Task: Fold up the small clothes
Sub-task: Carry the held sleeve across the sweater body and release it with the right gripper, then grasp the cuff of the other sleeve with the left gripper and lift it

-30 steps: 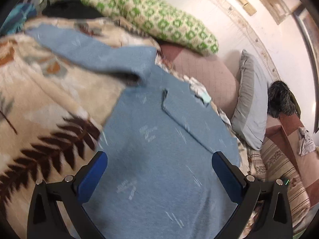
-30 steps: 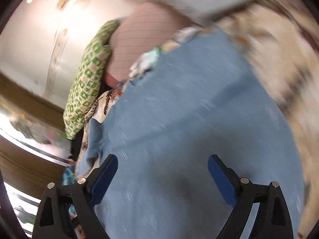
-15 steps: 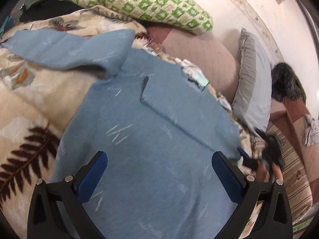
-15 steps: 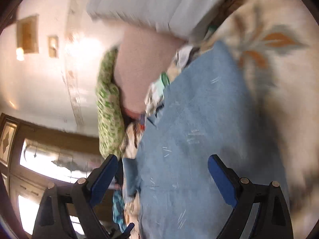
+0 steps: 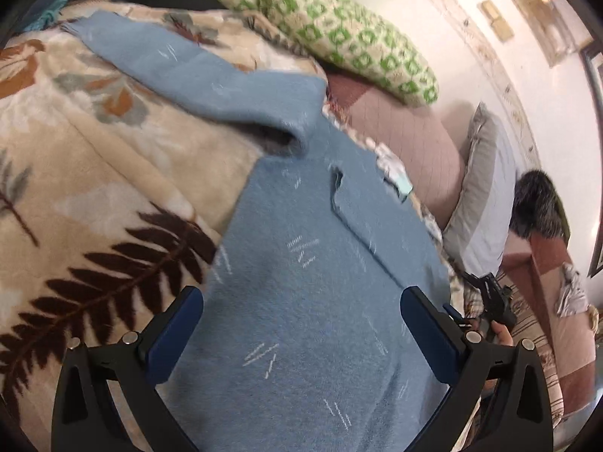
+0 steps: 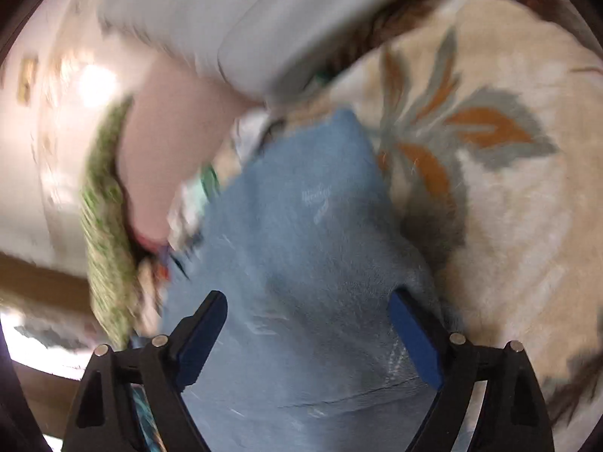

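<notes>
A small light-blue fleece top [image 5: 301, 282] lies spread on a beige leaf-patterned blanket [image 5: 94, 188], one sleeve [image 5: 181, 71] stretched out to the far left. My left gripper [image 5: 301, 335] is open and empty, hovering over the top's body. My right gripper [image 6: 309, 339] is open over the top's right edge [image 6: 301, 245], with its right finger [image 6: 414, 342] at the fabric's edge. The right gripper also shows in the left wrist view [image 5: 490, 297], beyond the top's right side. The right wrist view is blurred.
A green-checked pillow [image 5: 320, 26], a pink cushion [image 5: 407, 139] and a grey pillow [image 5: 482, 196] line the wall behind the top. A dark furry item [image 5: 535, 203] and a striped cover [image 5: 542, 339] lie at the right. Small bits of cloth [image 5: 395, 177] sit by the top's far edge.
The left wrist view has shifted back towards the left sleeve. The right gripper has come down onto the top's right edge; both stay open.
</notes>
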### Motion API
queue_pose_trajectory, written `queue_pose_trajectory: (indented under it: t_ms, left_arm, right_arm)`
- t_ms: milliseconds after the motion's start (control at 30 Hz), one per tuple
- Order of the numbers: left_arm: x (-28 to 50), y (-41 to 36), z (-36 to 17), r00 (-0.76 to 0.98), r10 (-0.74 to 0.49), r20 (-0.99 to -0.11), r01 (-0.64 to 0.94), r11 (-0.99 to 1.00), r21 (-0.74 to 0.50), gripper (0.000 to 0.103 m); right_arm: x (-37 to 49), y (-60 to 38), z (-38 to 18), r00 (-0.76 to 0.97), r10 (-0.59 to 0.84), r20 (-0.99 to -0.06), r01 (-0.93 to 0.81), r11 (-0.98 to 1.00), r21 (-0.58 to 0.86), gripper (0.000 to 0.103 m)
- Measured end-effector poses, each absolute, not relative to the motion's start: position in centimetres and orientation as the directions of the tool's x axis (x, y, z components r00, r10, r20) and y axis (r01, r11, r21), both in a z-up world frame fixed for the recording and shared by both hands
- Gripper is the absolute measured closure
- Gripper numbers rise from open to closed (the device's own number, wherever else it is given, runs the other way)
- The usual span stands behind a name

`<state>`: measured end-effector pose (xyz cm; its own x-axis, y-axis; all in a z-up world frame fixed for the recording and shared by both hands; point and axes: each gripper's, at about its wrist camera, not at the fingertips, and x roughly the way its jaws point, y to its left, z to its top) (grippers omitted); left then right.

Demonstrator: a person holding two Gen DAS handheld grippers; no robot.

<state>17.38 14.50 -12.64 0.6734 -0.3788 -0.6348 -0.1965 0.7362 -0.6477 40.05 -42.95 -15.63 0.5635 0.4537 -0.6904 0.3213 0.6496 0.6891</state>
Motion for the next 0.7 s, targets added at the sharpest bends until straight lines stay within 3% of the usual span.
queue_pose_trajectory:
  t_ms: [200, 267, 300, 333, 400, 533, 700]
  left_arm:
    - [17.5, 15.0, -13.2, 0.675, -0.386, -0.628, -0.222, 0.706, -0.673, 0.0]
    - [17.3, 15.2, -12.9, 0.683, -0.374, -0.627, -0.224, 0.71, -0.667, 0.0]
    - [17.1, 15.4, -12.7, 0.688, -0.368, -0.625, -0.226, 0.71, -0.667, 0.0]
    - [17.0, 15.7, -12.4, 0.692, -0.367, -0.621, -0.225, 0.708, -0.669, 0.0]
    - [16.2, 17.1, -11.9, 0.72, -0.378, -0.582, -0.219, 0.672, -0.708, 0.0]
    - [15.8, 22.1, -12.3, 0.806, -0.386, -0.448, -0.252, 0.461, -0.851, 0.0]
    - [18.2, 28.2, -13.8, 0.812, -0.374, -0.448, -0.321, 0.355, -0.878, 0.0]
  right_arm:
    - [38.4, -35.7, -11.4, 0.509, 0.655, -0.559, 0.044, 0.628, 0.777, 0.013]
    - [38.4, -34.0, -13.0, 0.487, 0.622, -0.612, 0.043, 0.683, 0.729, 0.013]
    - [39.3, -33.8, -16.5, 0.415, 0.545, -0.729, 0.159, 0.745, 0.648, 0.013]
    - [39.0, -34.4, -18.4, 0.413, 0.553, -0.723, 0.217, 0.712, 0.668, 0.015]
    - [37.7, -34.8, -16.4, 0.502, 0.551, -0.666, 0.222, 0.662, 0.716, 0.015]
    - [33.5, -32.3, -13.0, 0.486, 0.618, -0.618, 0.072, 0.676, 0.733, 0.014]
    - [27.2, -28.9, -13.4, 0.424, 0.675, -0.604, -0.083, 0.693, 0.716, 0.014]
